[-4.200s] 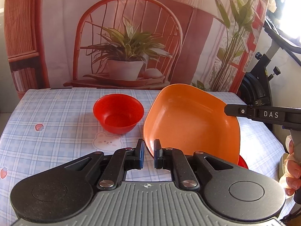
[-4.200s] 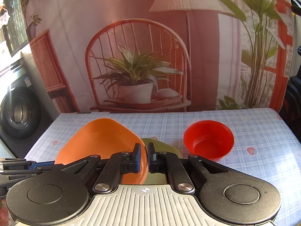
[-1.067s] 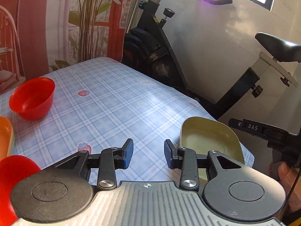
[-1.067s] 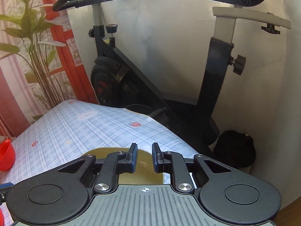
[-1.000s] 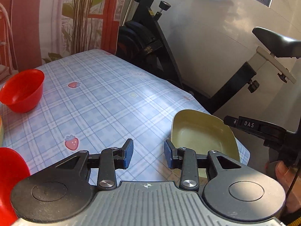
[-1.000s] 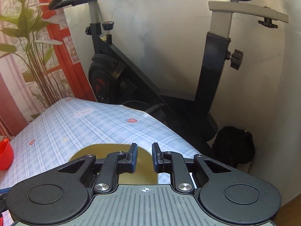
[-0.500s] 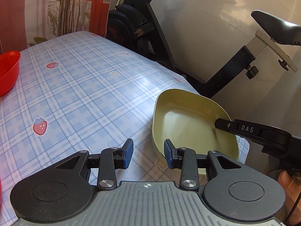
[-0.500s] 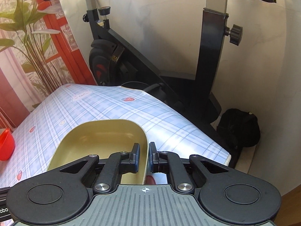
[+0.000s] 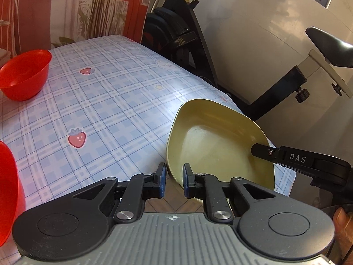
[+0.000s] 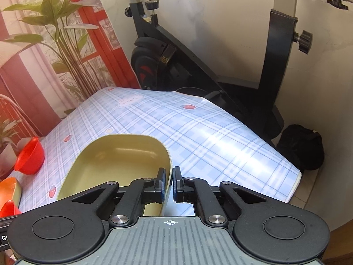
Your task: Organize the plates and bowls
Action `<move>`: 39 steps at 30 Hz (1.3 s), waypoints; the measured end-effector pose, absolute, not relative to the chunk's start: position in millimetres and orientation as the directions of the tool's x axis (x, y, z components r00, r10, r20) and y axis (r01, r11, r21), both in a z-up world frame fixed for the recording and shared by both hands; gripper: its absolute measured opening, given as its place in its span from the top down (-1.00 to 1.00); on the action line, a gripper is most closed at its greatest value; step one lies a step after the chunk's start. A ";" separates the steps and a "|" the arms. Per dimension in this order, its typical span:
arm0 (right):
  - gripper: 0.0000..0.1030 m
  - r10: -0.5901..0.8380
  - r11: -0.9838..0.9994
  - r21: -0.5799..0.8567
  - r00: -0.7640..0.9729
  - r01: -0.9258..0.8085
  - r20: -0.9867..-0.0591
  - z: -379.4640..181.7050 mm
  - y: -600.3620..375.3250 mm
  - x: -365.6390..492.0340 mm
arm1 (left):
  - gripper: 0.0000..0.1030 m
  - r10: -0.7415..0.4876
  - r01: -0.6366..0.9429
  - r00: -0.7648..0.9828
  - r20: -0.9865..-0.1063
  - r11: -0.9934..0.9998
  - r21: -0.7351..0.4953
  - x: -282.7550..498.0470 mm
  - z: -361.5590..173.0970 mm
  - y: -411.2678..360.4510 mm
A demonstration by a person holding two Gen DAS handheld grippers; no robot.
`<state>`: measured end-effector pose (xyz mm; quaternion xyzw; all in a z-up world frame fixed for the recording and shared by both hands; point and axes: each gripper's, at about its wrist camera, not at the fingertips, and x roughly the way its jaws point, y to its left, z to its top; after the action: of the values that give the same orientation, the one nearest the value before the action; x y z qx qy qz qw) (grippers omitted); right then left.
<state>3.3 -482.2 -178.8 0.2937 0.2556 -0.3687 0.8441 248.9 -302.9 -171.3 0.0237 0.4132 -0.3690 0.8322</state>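
An olive-yellow plate (image 9: 220, 141) is tipped up at the near right corner of the table. In the right wrist view my right gripper (image 10: 169, 183) is shut on the plate (image 10: 119, 159), pinching its rim. One of its fingers (image 9: 267, 152) reaches into the plate from the right in the left wrist view. My left gripper (image 9: 174, 180) straddles the plate's near-left rim. Its jaws are closing, and a gap still shows beside the left pad. A red bowl (image 9: 24, 75) stands far left on the table.
The table (image 9: 114, 101) has a blue checked cloth with strawberry prints. A second red bowl (image 9: 6, 187) is at the left edge, next to an orange plate (image 10: 10, 190). An exercise bike (image 9: 183, 35) stands past the table's right edge, with a black bag (image 10: 302, 148) on the floor.
The right jaws have shut on the olive plate's rim and tipped it up off the cloth. The left gripper has come in to the plate's near rim and its jaws have narrowed around it.
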 end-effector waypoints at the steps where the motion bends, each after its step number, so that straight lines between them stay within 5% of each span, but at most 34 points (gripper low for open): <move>1: 0.88 -0.470 0.565 0.307 0.604 0.766 -0.644 -174.5 -479.2 7.4 | 0.68 -0.594 0.629 0.401 -0.698 0.732 -0.261 249.2 -165.4 -297.0; 20: 0.88 -0.288 0.836 0.305 0.838 0.456 -0.462 -51.5 -379.7 156.0 | 0.68 -0.491 0.462 0.656 -0.573 0.862 -0.210 275.7 -50.3 -153.5; 39: 0.87 -0.097 0.948 0.207 0.842 0.240 -0.531 -37.6 -282.8 299.1 | 0.65 -0.350 0.264 0.761 -0.546 0.936 -0.232 299.5 -22.3 -26.7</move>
<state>299.1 -282.8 -37.6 0.1340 0.2670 -0.0888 0.9502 299.5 -26.7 -22.3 -0.0708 0.3042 -0.1639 0.9357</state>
